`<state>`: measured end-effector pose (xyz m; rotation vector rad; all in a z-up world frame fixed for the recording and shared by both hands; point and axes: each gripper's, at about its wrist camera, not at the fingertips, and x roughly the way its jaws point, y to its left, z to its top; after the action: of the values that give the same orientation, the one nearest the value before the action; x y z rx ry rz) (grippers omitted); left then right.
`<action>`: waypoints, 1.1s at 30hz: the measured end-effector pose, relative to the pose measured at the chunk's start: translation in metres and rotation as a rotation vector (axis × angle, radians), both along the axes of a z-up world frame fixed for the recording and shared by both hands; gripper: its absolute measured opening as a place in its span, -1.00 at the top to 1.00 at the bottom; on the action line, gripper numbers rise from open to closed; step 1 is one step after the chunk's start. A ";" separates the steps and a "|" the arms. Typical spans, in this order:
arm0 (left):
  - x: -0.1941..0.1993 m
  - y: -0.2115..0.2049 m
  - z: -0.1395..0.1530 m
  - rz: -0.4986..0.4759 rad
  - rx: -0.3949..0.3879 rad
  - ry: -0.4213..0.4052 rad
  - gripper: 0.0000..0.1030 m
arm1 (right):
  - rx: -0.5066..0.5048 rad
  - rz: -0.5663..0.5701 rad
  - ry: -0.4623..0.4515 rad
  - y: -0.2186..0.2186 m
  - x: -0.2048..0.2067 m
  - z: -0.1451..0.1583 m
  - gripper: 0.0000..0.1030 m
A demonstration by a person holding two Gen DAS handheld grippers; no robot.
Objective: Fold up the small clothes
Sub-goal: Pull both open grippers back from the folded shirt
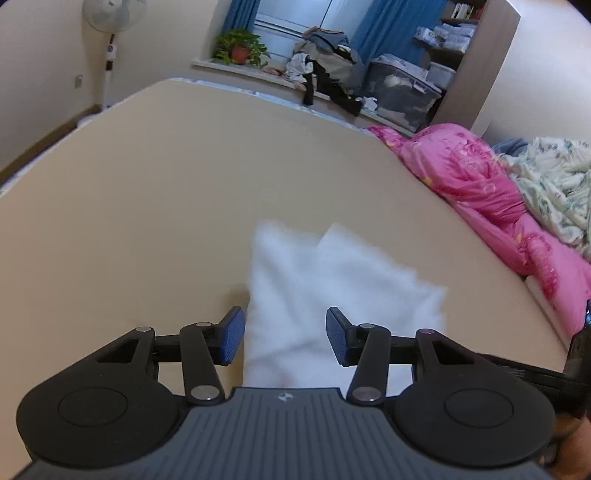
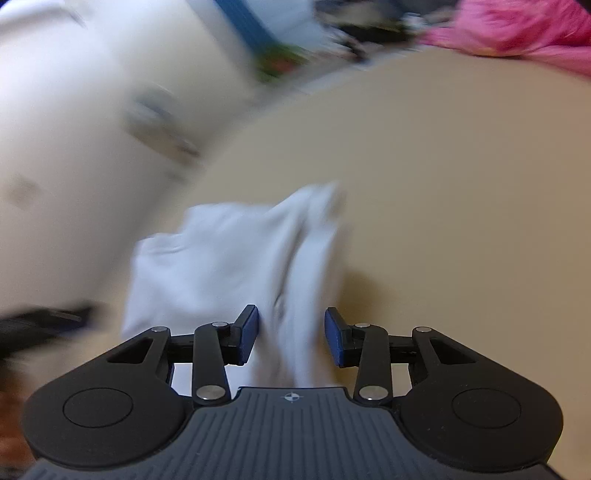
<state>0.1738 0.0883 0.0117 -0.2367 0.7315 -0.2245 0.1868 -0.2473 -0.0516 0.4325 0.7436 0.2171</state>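
A small white garment (image 1: 332, 288) lies crumpled on the tan bed sheet (image 1: 166, 184). My left gripper (image 1: 285, 339) is open, its blue pads on either side of the garment's near end, with cloth between them. In the right wrist view the same white garment (image 2: 229, 258) lies on the sheet (image 2: 461, 221), blurred by motion. My right gripper (image 2: 290, 336) is open, with a fold of the cloth between its blue pads. Neither gripper pinches the cloth.
A pink quilt (image 1: 480, 184) and a pale floral blanket (image 1: 554, 184) lie along the bed's right side. A windowsill with a potted plant (image 1: 240, 48), a clothes pile (image 1: 325, 62) and storage boxes (image 1: 402, 92) runs behind the bed. A fan (image 1: 107, 22) stands far left.
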 end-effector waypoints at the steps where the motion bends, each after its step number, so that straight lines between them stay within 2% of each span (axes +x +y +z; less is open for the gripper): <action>1: -0.008 0.002 0.001 -0.014 -0.003 -0.001 -0.03 | -0.090 -0.056 0.035 -0.001 0.001 -0.003 0.21; 2: -0.017 0.002 0.002 -0.039 -0.002 -0.004 -0.03 | -0.123 -0.103 0.046 -0.006 -0.001 -0.002 0.21; 4: -0.037 0.001 0.001 -0.090 0.018 -0.016 -0.07 | -0.028 -0.115 0.034 -0.020 -0.004 0.004 0.21; 6: -0.052 -0.002 -0.008 -0.117 0.040 -0.016 -0.07 | 0.056 -0.062 0.008 -0.025 -0.008 0.013 0.21; 8: -0.057 -0.006 -0.021 -0.123 0.043 -0.009 -0.07 | 0.077 0.020 -0.005 -0.019 -0.011 0.017 0.16; 10: -0.059 -0.009 -0.042 -0.106 0.046 0.039 -0.07 | 0.075 0.085 0.020 -0.010 -0.018 0.012 0.07; 12: -0.052 -0.015 -0.062 -0.088 0.063 0.142 -0.05 | 0.041 0.123 0.084 0.000 -0.016 -0.003 0.07; 13: -0.050 -0.021 -0.071 -0.090 0.112 0.183 -0.05 | 0.002 0.135 0.122 0.005 -0.015 -0.010 0.08; 14: -0.050 -0.027 -0.078 -0.090 0.172 0.202 -0.04 | -0.042 0.141 0.152 0.008 -0.014 -0.018 -0.06; 15: -0.050 -0.033 -0.086 -0.095 0.242 0.227 -0.04 | -0.061 0.138 0.162 0.008 -0.015 -0.022 -0.07; 16: -0.050 -0.034 -0.090 -0.101 0.262 0.238 -0.04 | -0.054 0.134 0.166 0.006 -0.015 -0.025 -0.06; 18: -0.052 -0.030 -0.085 -0.097 0.223 0.234 -0.03 | -0.042 0.113 0.169 0.003 -0.015 -0.021 -0.03; 21: -0.056 -0.022 -0.070 -0.090 0.145 0.187 -0.03 | -0.059 0.097 0.128 0.000 -0.025 -0.009 0.01; 23: -0.057 -0.025 -0.074 -0.099 0.167 0.203 -0.04 | -0.074 0.125 0.107 0.002 -0.030 -0.010 0.02; 25: -0.057 -0.031 -0.086 -0.123 0.234 0.257 -0.06 | -0.156 0.146 0.149 0.004 -0.031 -0.020 0.03; 27: -0.061 -0.030 -0.085 -0.119 0.234 0.260 -0.06 | -0.212 0.129 0.206 0.000 -0.032 -0.031 -0.05; 29: -0.068 -0.026 -0.072 -0.099 0.215 0.223 -0.07 | -0.191 0.089 0.203 -0.005 -0.040 -0.024 -0.02; 30: -0.073 -0.023 -0.061 -0.086 0.202 0.187 -0.13 | -0.210 0.063 0.183 -0.006 -0.046 -0.016 -0.02; 32: -0.092 -0.017 -0.043 -0.077 0.194 0.124 -0.42 | -0.254 0.022 0.120 -0.009 -0.065 0.002 -0.02; 33: -0.105 -0.016 -0.030 -0.069 0.203 0.075 -0.64 | -0.263 0.003 0.093 -0.011 -0.074 0.010 -0.03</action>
<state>0.0689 0.0720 -0.0183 -0.0264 0.8319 -0.2060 0.1129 -0.2584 -0.0416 0.1927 0.8512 0.1007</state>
